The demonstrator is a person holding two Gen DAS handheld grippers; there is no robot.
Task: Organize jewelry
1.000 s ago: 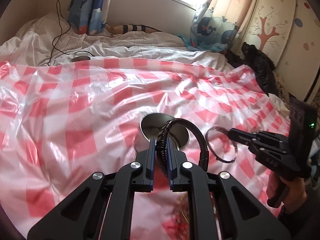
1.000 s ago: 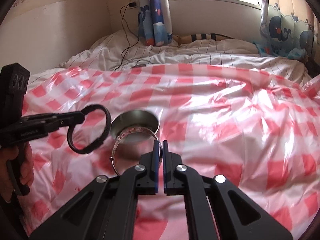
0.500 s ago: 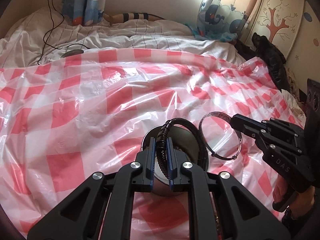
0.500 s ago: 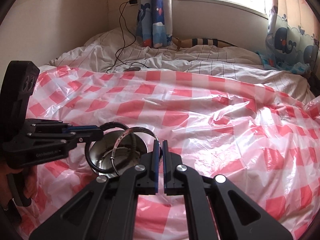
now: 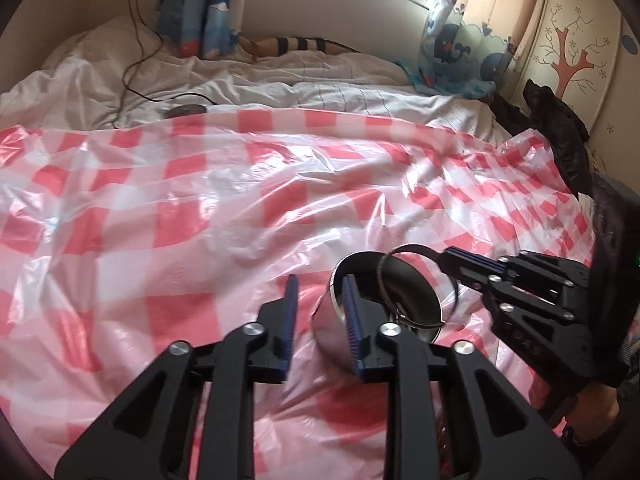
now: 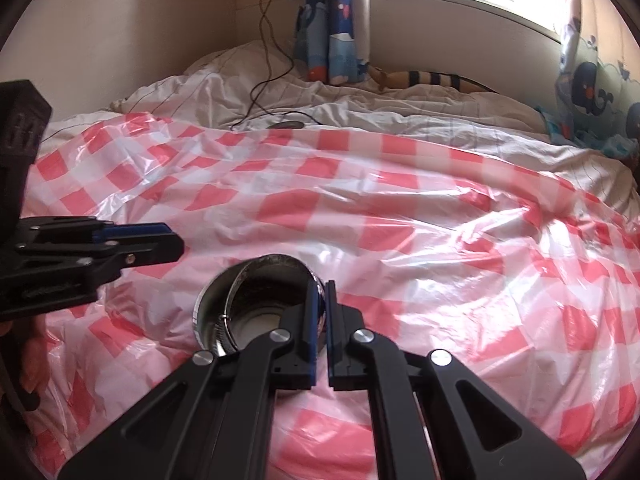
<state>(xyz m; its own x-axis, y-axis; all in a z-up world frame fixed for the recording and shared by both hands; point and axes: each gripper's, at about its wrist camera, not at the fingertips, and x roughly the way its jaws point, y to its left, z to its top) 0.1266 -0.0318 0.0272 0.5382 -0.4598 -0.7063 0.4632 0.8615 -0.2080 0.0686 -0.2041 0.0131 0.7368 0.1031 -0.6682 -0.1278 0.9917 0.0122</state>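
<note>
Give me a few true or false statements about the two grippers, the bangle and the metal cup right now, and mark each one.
1. The left gripper is open and holds nothing. True.
2. The right gripper is open. False: its fingers are shut on the thin silver bangle.
3. The bangle hangs at the mouth of the metal cup. True.
4. The cup stands on a bare wooden table. False: it sits on a red and white checked plastic sheet.
5. A black cable runs across the white bedding. True.

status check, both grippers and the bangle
Left gripper open, empty. Right gripper shut on silver bangle, over metal cup. Nothing in the way.
</note>
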